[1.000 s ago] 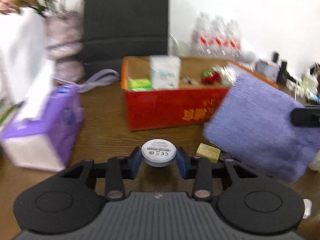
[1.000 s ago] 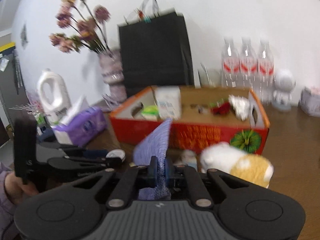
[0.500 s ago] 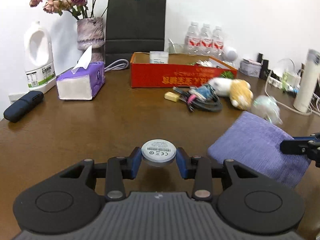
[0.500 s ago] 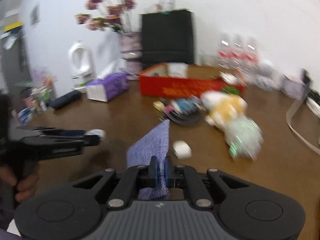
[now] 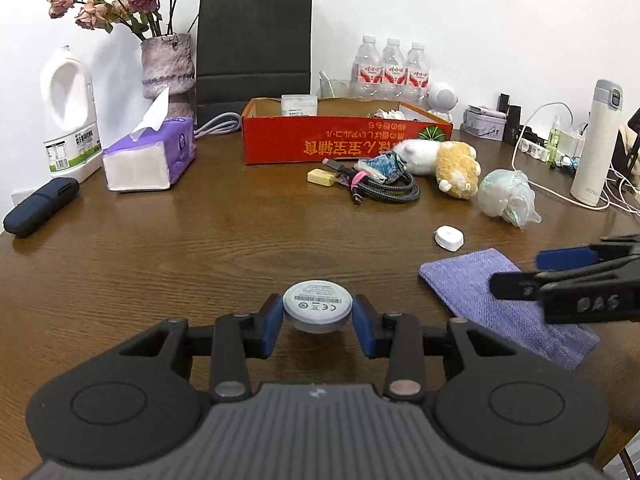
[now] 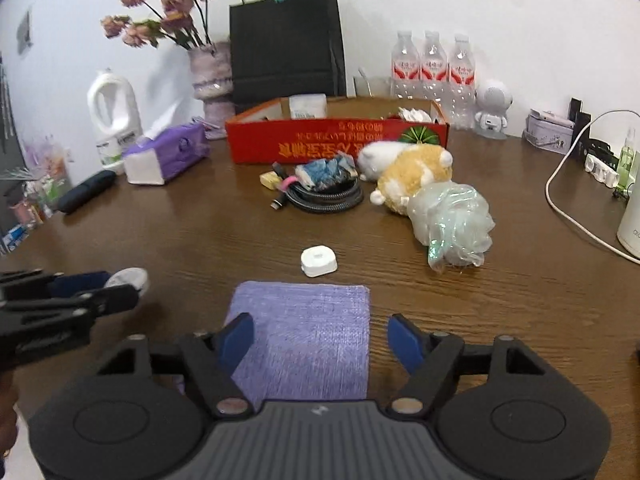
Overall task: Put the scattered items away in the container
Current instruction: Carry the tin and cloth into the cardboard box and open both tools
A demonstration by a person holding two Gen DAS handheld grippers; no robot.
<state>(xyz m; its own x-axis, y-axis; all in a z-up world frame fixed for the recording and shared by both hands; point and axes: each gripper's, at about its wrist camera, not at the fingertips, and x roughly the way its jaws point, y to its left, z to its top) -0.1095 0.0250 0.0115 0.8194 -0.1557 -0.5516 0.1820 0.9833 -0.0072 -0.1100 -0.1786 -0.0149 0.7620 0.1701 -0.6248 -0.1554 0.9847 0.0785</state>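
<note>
My left gripper [image 5: 318,322] is shut on a round white disc [image 5: 318,306] low over the brown table. My right gripper [image 6: 320,338] is open over a purple cloth [image 6: 308,332] that lies flat on the table; the cloth also shows in the left wrist view [image 5: 492,296]. The red cardboard box [image 5: 344,142] stands at the far side with a white carton [image 5: 299,105] inside. In front of it lie a coiled black cable [image 5: 384,190], a plush toy [image 5: 444,162], a crumpled plastic bag [image 5: 506,196], a yellow block [image 5: 321,177] and a small white case [image 5: 449,237].
A purple tissue box [image 5: 150,156], a white jug [image 5: 70,112], a flower vase [image 5: 168,68] and a dark case [image 5: 40,206] stand at the left. A black paper bag [image 5: 254,44] and water bottles [image 5: 392,68] stand behind the box. A white thermos [image 5: 596,140] and cables stand at the right.
Both grippers have pulled back from the box towards the near table edge. My right gripper has opened and let go of the purple cloth, which now lies flat.
</note>
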